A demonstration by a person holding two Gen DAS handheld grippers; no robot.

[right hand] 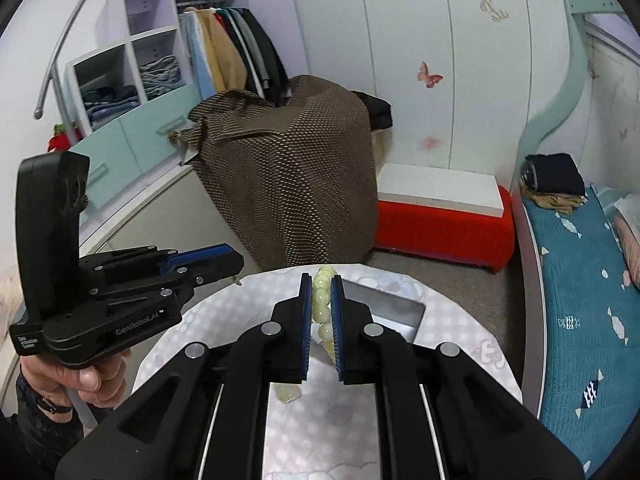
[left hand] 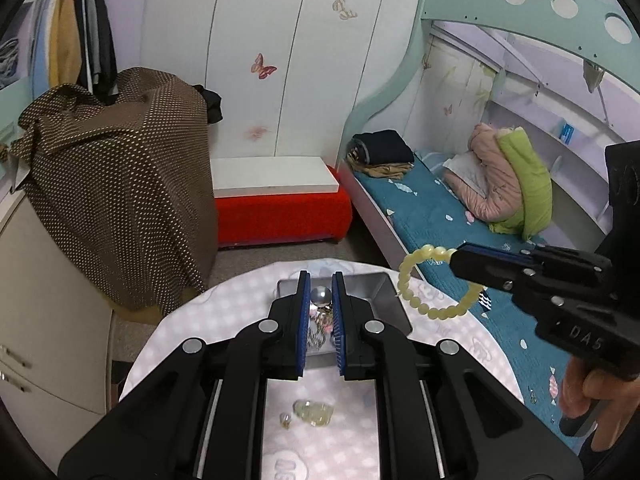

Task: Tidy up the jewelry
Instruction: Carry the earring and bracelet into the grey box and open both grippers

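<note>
A pale yellow bead bracelet (left hand: 436, 282) hangs from my right gripper (left hand: 454, 258), which is shut on it above the right side of the metal tray (left hand: 386, 294); in the right wrist view the beads (right hand: 322, 308) sit clamped between the pads. My left gripper (left hand: 320, 320) hovers over the tray with its jaws narrowly apart; between them show a silver ball (left hand: 321, 296) and tangled chain jewelry (left hand: 318, 330) lying in the tray. It appears from the side in the right wrist view (right hand: 236, 262). A clear yellowish bead piece (left hand: 314, 412) and a small charm (left hand: 285, 420) lie on the table.
The round table (left hand: 224, 312) has a white-pink checked cover. Behind are a brown dotted cloth over furniture (left hand: 116, 184), a red bench (left hand: 280, 212) and a bed with a blue cover (left hand: 432, 216) to the right.
</note>
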